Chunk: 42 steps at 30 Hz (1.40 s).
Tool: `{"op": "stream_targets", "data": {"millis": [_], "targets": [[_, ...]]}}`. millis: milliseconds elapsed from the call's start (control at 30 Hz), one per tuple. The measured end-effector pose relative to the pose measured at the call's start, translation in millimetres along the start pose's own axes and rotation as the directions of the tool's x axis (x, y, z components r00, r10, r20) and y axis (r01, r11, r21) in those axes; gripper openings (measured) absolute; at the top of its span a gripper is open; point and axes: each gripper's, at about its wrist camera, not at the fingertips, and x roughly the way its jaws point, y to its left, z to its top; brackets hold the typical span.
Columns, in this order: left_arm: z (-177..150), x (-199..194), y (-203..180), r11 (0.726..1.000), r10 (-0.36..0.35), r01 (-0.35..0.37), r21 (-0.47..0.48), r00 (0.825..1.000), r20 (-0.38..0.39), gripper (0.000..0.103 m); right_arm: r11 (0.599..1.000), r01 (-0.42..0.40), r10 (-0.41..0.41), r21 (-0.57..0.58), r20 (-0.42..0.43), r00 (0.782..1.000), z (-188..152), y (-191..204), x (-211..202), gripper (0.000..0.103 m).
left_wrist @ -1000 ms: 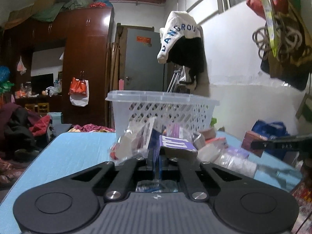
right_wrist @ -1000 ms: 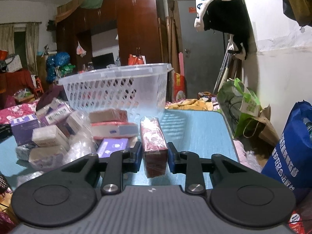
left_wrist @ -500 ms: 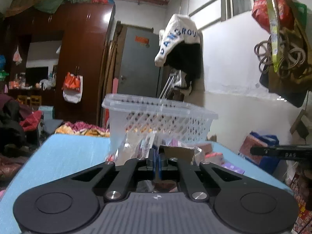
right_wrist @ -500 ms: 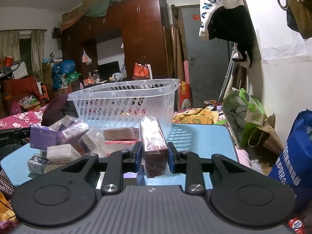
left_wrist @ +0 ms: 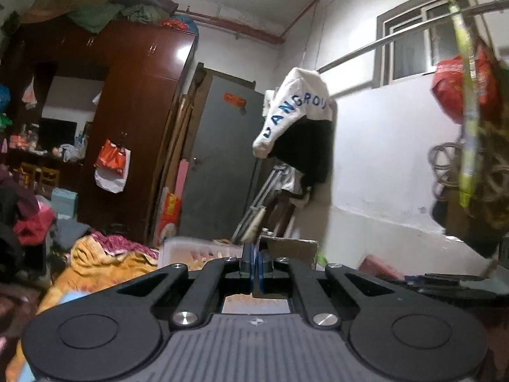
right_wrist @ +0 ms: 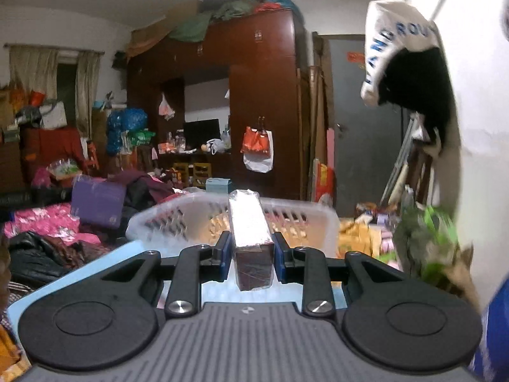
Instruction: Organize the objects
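Observation:
My right gripper (right_wrist: 251, 254) is shut on a long dark red box (right_wrist: 251, 232) wrapped in clear film, held level in front of the white plastic basket (right_wrist: 302, 219). My left gripper (left_wrist: 254, 264) is shut on the thin edge of a small box (left_wrist: 288, 248), whose tan side shows just past the fingers. In the right wrist view that box (right_wrist: 98, 202) looks purple and hangs at the left. The basket's rim (left_wrist: 197, 248) sits low behind my left fingers. Part of the right gripper (left_wrist: 445, 281) shows at the right edge of the left wrist view.
The blue table (right_wrist: 105, 261) lies under both grippers. A white garment (left_wrist: 296, 111) hangs from a rail on the right wall, beside hanging bags (left_wrist: 461, 95). A dark wardrobe (right_wrist: 264, 95) stands behind, with clothes piles (right_wrist: 47, 232) at the left.
Both grippers have risen with their boxes still held. The basket has sunk low in both views and the pile of packets on the table has dropped out of sight.

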Motion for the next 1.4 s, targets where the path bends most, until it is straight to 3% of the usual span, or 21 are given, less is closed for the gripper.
{"op": "stream_targets", "data": {"millis": [167,200,233,267,300,367,433,533,600,700,800,933,1000,1133,1400], "targets": [[8,76,3,0.998,0.061,-0.059,0.022,0.988,-0.145,0.007,0.999,0.027,-0.030,-0.037,-0.094,0.995,19,-2,63,0.031],[5,87,3,0.997,0.074,-0.069,0.033,0.980,-0.182,0.015,0.999,0.022,-0.026,-0.041,-0.116,0.993,18,-2,71,0.032],[1,95,2,0.996,0.087,-0.077,0.055,0.974,-0.209,0.036,0.999,0.015,-0.020,-0.040,-0.134,0.991,15,-3,77,0.036],[-2,101,0,0.992,0.114,-0.098,0.083,0.968,-0.225,0.045,0.999,0.016,-0.021,-0.038,-0.139,0.990,13,-3,81,0.052],[-6,101,-3,0.986,0.145,-0.124,0.109,0.965,-0.219,0.055,0.999,0.029,-0.033,-0.035,-0.137,0.990,10,-3,81,0.060],[-7,94,-6,0.979,0.161,-0.132,0.152,0.968,-0.193,0.064,0.998,0.041,-0.047,-0.044,-0.131,0.990,6,0,74,0.083],[-4,79,-7,0.976,0.168,-0.141,0.168,0.973,-0.160,0.076,0.996,0.052,-0.060,-0.071,-0.112,0.992,2,4,59,0.086],[0,52,-9,0.979,0.150,-0.132,0.155,0.982,-0.111,0.082,0.998,0.047,-0.048,-0.036,-0.047,0.998,-5,-1,27,0.103],[0,34,-10,0.983,0.138,-0.117,0.143,0.980,-0.144,0.082,1.000,0.016,-0.016,-0.012,-0.029,0.999,-17,-2,4,0.103],[-31,-13,-3,0.990,0.072,-0.055,0.131,0.989,-0.128,0.082,1.000,-0.022,0.023,0.020,-0.012,1.000,-51,-1,-35,0.103],[-78,-52,1,0.985,0.124,-0.103,0.140,0.981,-0.151,0.082,0.997,-0.076,0.077,0.030,-0.036,0.996,-101,10,-67,0.103],[-126,-75,7,0.987,0.154,-0.140,0.084,0.968,-0.196,0.082,0.983,-0.092,0.101,0.160,-0.052,0.994,-151,22,-85,0.103],[-133,-74,2,0.982,0.169,-0.147,0.119,0.965,-0.199,0.082,0.977,-0.123,0.134,0.175,-0.051,0.990,-157,29,-83,0.103],[-142,-64,-2,0.982,0.159,-0.131,0.135,0.963,-0.220,0.082,0.987,-0.140,0.146,0.080,-0.072,0.987,-161,47,-66,0.102],[-162,-70,-8,0.972,0.193,-0.155,0.176,0.956,-0.222,0.082,0.990,-0.140,0.140,0.013,-0.042,0.989,-167,56,-56,0.087]]}}
